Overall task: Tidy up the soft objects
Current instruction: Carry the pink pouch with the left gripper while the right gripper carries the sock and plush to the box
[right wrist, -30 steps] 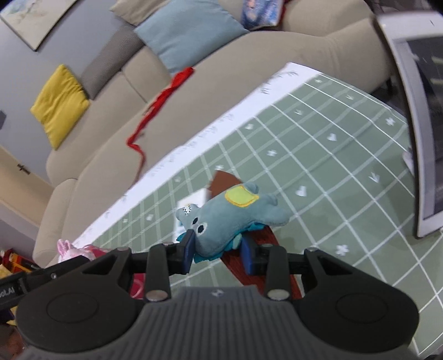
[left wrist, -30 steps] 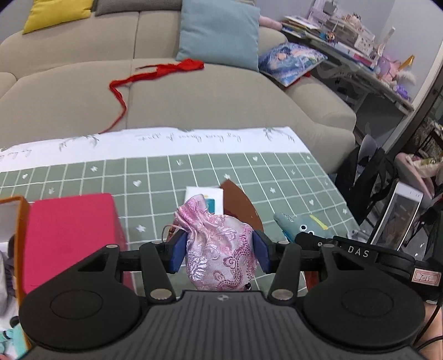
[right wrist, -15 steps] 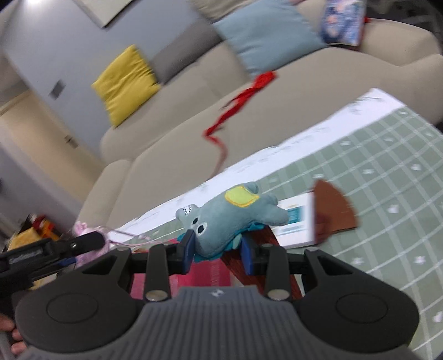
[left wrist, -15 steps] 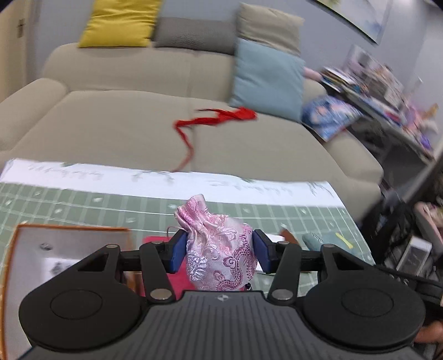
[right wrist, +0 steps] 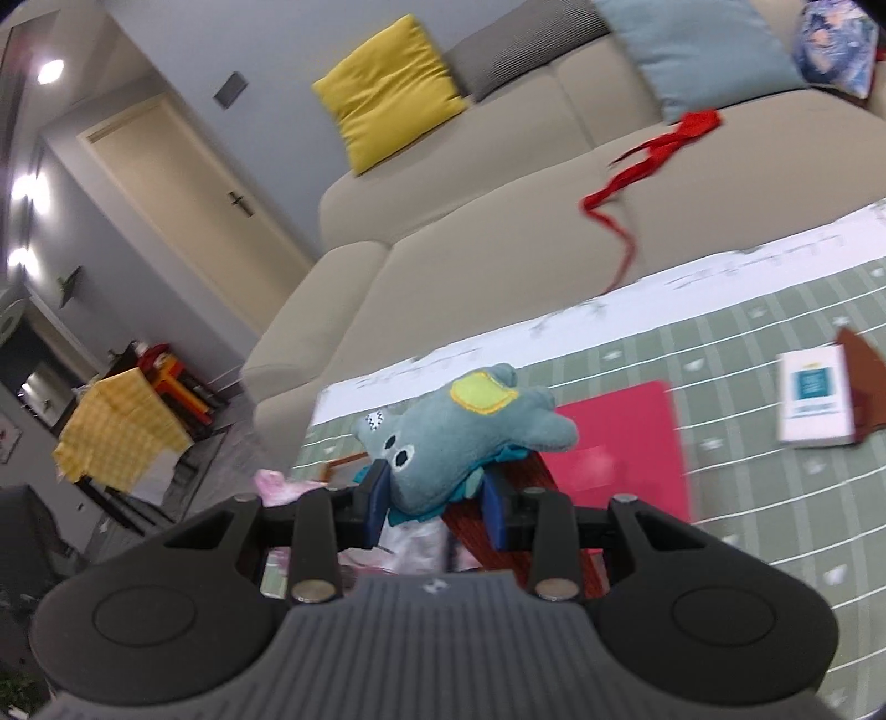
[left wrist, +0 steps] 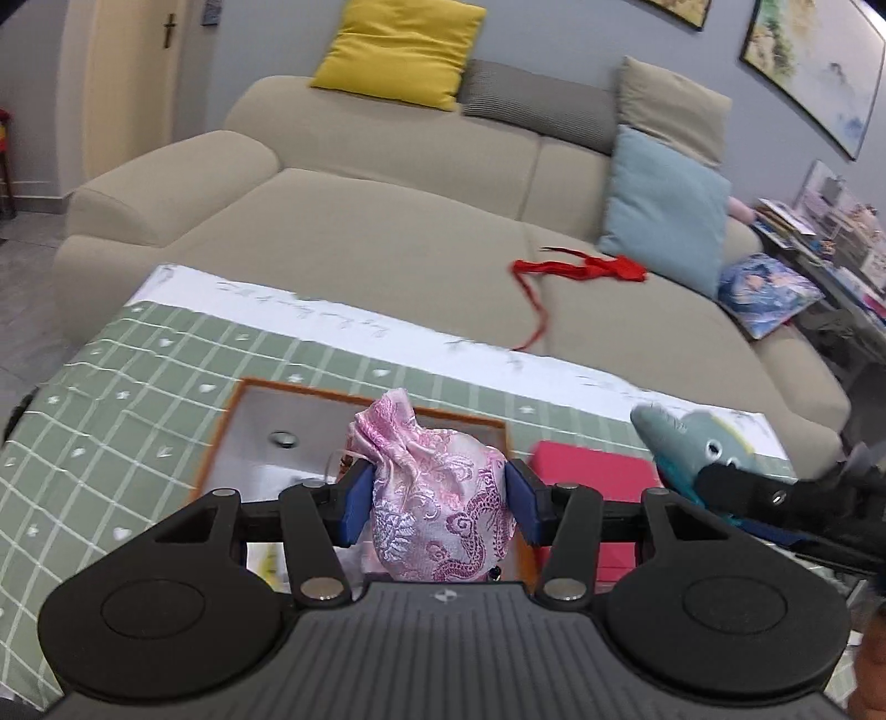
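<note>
Fingers of the left gripper (left wrist: pixel 437 501) are clamped on a pink satin drawstring pouch with embroidered dragon pattern (left wrist: pixel 437 498), held above an orange-rimmed open box with pale interior (left wrist: pixel 266 432) on the tabletop covered by a green grid-patterned cloth with white border (left wrist: pixel 138 387). Beside it, the right gripper (right wrist: pixel 437 498) pinches a blue-grey plush animal toy with a yellow patch (right wrist: pixel 470 426) between its blue pads, the toy lifted over a flat magenta-red lid (right wrist: pixel 626 432). Farther right on the cloth lie a small white card box with a teal label (right wrist: pixel 814 401) and a brown leather piece (right wrist: pixel 864 382) touching it. Behind, a beige sofa (left wrist: pixel 387 221) carries a red ribbon (left wrist: pixel 581 271), a yellow cushion (left wrist: pixel 398 50) and a light blue cushion (left wrist: pixel 664 205).
</note>
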`<state>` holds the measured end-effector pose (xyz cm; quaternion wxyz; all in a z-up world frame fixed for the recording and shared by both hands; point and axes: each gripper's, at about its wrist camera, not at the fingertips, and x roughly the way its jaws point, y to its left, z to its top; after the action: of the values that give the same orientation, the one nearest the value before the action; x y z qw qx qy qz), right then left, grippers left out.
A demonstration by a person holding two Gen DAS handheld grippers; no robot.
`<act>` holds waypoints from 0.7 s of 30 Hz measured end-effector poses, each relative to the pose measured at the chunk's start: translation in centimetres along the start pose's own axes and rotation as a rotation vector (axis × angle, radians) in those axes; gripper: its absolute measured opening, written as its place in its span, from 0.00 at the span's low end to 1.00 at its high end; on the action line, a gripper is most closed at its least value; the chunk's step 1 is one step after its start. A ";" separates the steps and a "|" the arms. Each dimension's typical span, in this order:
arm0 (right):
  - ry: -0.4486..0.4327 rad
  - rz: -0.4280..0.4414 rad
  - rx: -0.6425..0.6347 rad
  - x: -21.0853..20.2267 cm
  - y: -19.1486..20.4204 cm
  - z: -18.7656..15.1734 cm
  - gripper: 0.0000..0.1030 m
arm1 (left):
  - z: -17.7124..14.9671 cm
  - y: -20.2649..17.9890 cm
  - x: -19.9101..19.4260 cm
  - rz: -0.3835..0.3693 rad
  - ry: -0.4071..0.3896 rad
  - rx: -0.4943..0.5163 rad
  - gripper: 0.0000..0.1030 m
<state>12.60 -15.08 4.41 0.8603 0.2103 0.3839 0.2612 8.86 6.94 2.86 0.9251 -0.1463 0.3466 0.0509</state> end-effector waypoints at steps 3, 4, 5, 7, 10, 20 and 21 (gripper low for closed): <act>0.022 0.033 0.004 1.7 1.8 -1.1 0.33 | -0.2 1.5 0.0 0.025 -0.010 0.007 0.56; 0.030 0.035 0.004 2.2 2.1 -1.5 0.33 | -0.3 2.2 0.0 0.020 -0.006 0.008 0.56; 0.040 0.035 0.001 2.9 2.5 -1.8 0.33 | -0.3 2.8 0.2 0.012 -0.004 -0.001 0.56; 0.057 0.019 -0.010 4.4 3.3 -2.5 0.33 | -0.4 4.1 0.5 -0.006 -0.004 -0.022 0.56; 0.090 -0.004 -0.035 6.4 4.1 -3.2 0.33 | -0.9 5.7 0.9 -0.013 -0.016 -0.023 0.56; 0.178 -0.084 -0.015 13.0 3.5 -3.6 0.33 | -2.7 8.5 5.2 0.013 0.143 -0.036 0.56; 0.187 -0.090 -0.006 13.5 3.5 -3.8 0.33 | -2.8 8.7 5.4 0.018 0.152 -0.032 0.56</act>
<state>16.38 -3.50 -3.42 0.8322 0.1648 0.4708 0.2421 9.49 14.34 -4.76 0.8932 -0.1612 0.4164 0.0536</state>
